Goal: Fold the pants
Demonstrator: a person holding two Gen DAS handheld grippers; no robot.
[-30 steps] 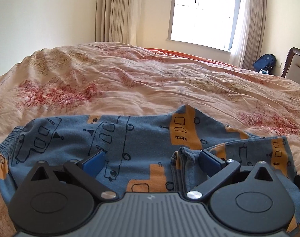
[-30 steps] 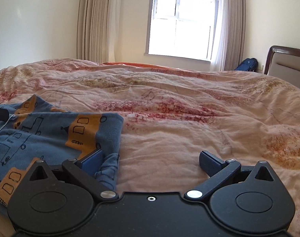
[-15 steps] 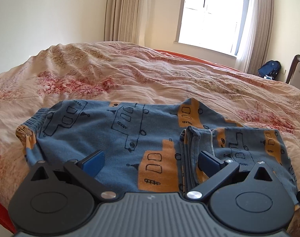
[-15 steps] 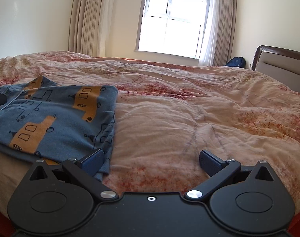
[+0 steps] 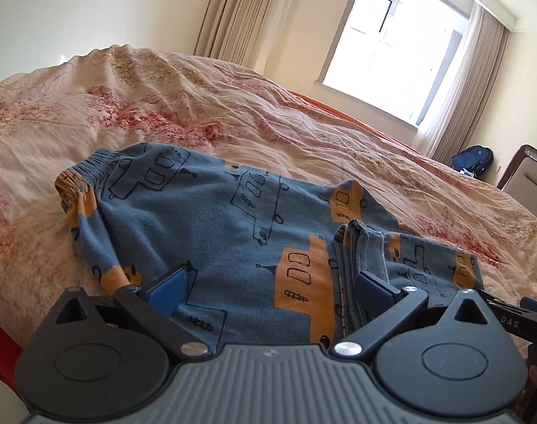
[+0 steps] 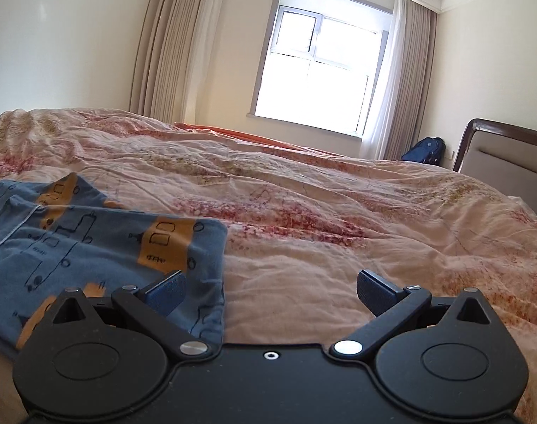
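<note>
both grippers had drawn back and risen since the frames a moment earlier, so more of the pants (image 5: 212, 233) came into the left wrist view, waistband and all, where before the cloth had crowded right up to the fingers. the left gripper (image 5: 272, 288) hung above the near edge of the garment with its jaws spread wide and nothing between them; the blue fingertips (image 5: 171, 286) sat over the fabric, though whether they grazed it could not be told. the right gripper (image 6: 270, 291) was likewise wide open and empty, its left finger over the folded corner of the pants (image 6: 102, 243) and its right finger over bare duvet (image 6: 339, 212).

the pants lay on the duvet (image 5: 162, 106) near the foot-side edge of the bed, already folded: the elastic waistband (image 5: 88, 169) was at the left end, and the leg ends (image 5: 360, 243) were doubled back so that a second layer rested on the right part. that placing looked deliberate, since laying the legs back toward the waist shortened the garment into a compact stack, and the flat bedding kept it from slipping. the opened jaws suggested a release after setting the fold down. the fold seemed mostly done; perhaps one more halving, or a smoothing of the bunched hem, remained. a headboard (image 6: 508, 155) and window (image 6: 317, 70) stood well beyond.
</note>
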